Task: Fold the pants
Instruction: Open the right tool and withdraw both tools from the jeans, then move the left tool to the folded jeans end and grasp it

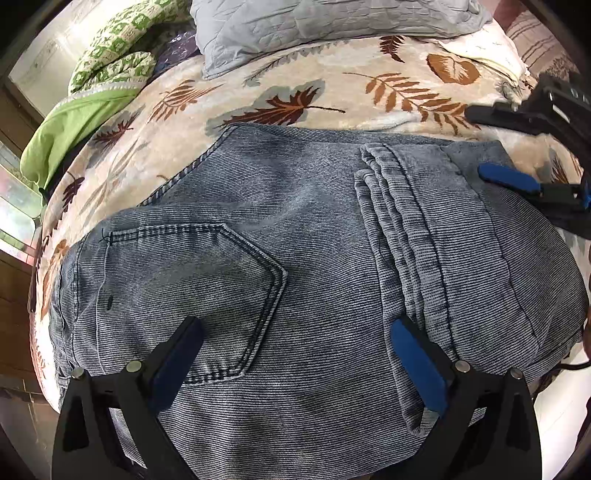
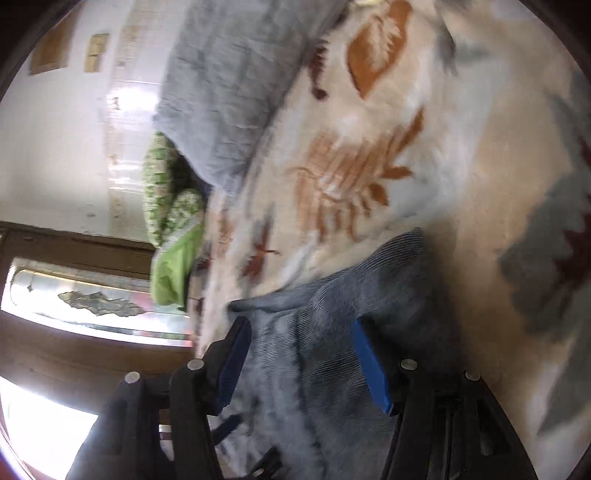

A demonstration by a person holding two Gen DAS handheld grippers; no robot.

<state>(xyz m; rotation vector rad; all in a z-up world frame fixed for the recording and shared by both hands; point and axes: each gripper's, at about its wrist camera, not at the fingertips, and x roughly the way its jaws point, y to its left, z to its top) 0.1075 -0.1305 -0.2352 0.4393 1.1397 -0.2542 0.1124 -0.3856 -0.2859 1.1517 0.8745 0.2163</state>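
Blue-grey denim pants lie folded on the leaf-print blanket, back pocket up, leg hems stacked at the right. My left gripper is open just above the near part of the pants, empty. My right gripper is open at the pants' far right corner, its blue finger resting on the denim. In the blurred right wrist view the right gripper is open with the denim corner between its fingers.
A grey quilted pillow lies at the back of the bed. A green patterned cloth is bunched at the back left. The bed edge and wooden floor are at the left.
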